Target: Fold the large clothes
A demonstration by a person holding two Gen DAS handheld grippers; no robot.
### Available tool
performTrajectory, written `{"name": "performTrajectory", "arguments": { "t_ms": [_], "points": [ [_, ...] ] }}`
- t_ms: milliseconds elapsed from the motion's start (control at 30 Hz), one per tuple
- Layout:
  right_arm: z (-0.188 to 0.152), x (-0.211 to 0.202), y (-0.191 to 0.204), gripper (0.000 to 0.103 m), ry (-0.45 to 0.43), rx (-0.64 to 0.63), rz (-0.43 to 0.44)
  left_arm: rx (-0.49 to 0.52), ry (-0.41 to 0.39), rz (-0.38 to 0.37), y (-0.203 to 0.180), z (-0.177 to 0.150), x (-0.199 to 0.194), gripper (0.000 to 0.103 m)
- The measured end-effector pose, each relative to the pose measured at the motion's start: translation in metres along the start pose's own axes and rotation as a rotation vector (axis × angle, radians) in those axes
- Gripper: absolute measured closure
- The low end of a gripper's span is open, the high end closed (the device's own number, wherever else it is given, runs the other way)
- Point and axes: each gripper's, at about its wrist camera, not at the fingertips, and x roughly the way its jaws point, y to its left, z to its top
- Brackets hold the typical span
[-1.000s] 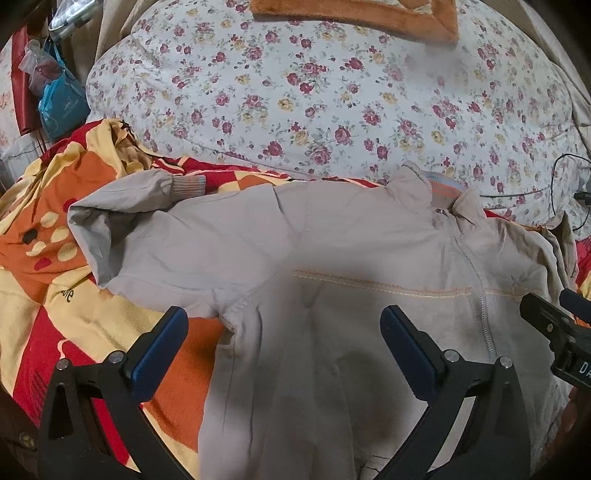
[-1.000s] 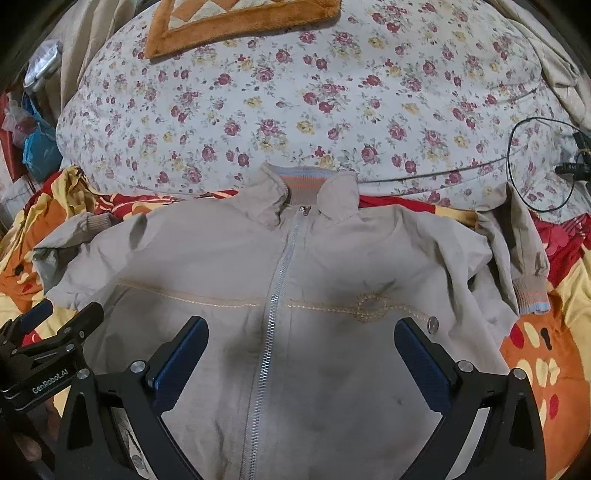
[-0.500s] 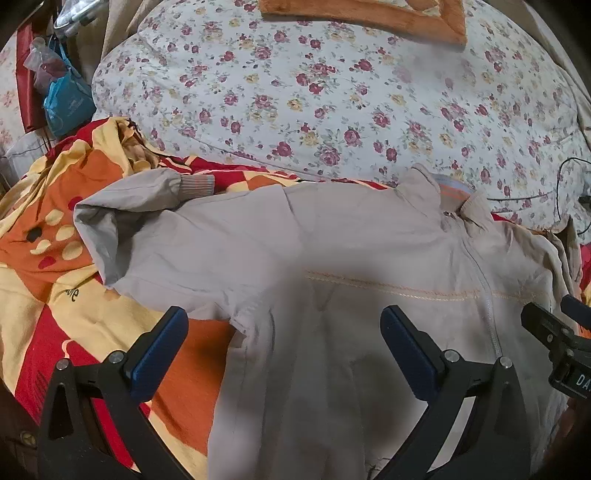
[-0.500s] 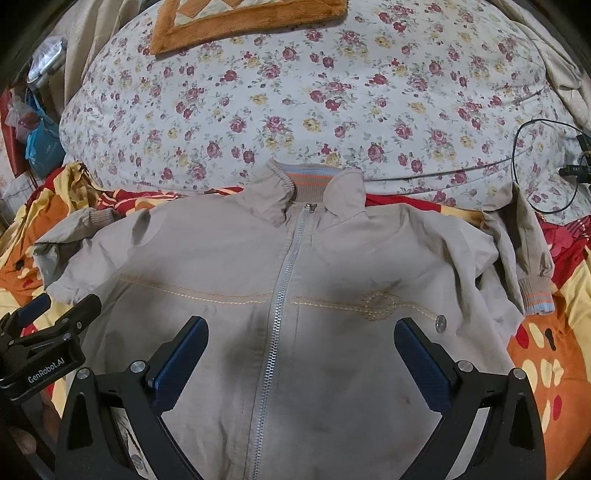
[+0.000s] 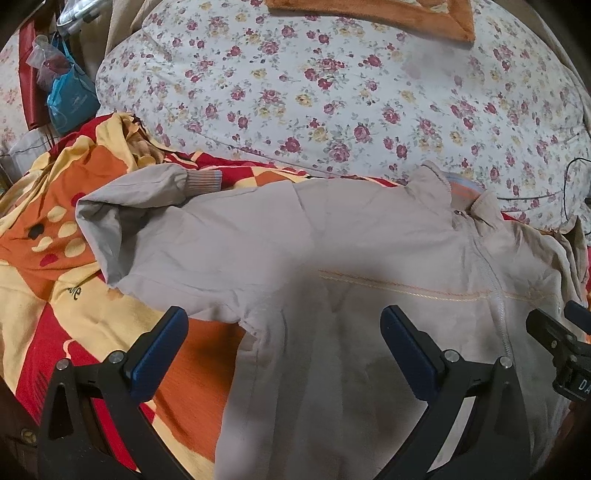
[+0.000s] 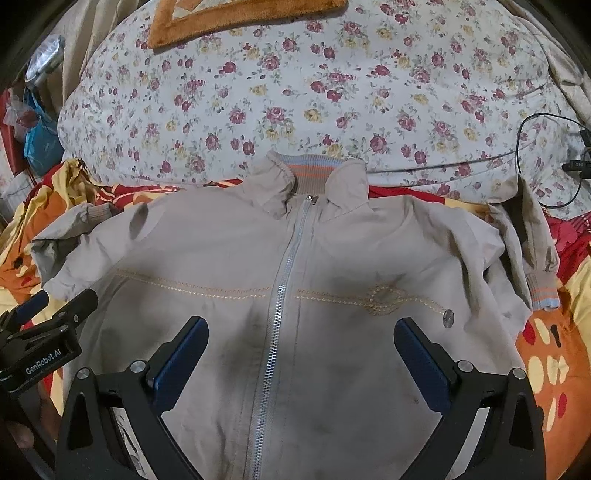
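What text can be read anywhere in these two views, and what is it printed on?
"GenRobot.AI": on the left gripper body, right wrist view.
"DA", cut off by the frame edge: on the right gripper body, left wrist view.
Dark lettering on the blanket: partly hidden by the jacket, unreadable.

Jacket [image 6: 332, 258] hem cut off at the bottom edge in both views, left sleeve [image 5: 122, 206] folded over on itself and hiding its inner side, orange cushion [image 6: 240, 14] cropped at the top, small clutter [image 5: 48, 74] at far left too distorted to identify.
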Motion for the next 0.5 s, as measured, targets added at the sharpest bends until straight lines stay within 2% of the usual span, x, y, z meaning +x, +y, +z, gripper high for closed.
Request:
{"name": "performTrajectory", "arguments": {
  "t_ms": [500],
  "points": [
    [-0.0018, 0.0027, 0.0077, 0.002, 0.005, -0.014, 0.024, 0.004, -0.002, 0.015, 0.0082, 0.0017, 0.0014, 0.000]
  ]
}}
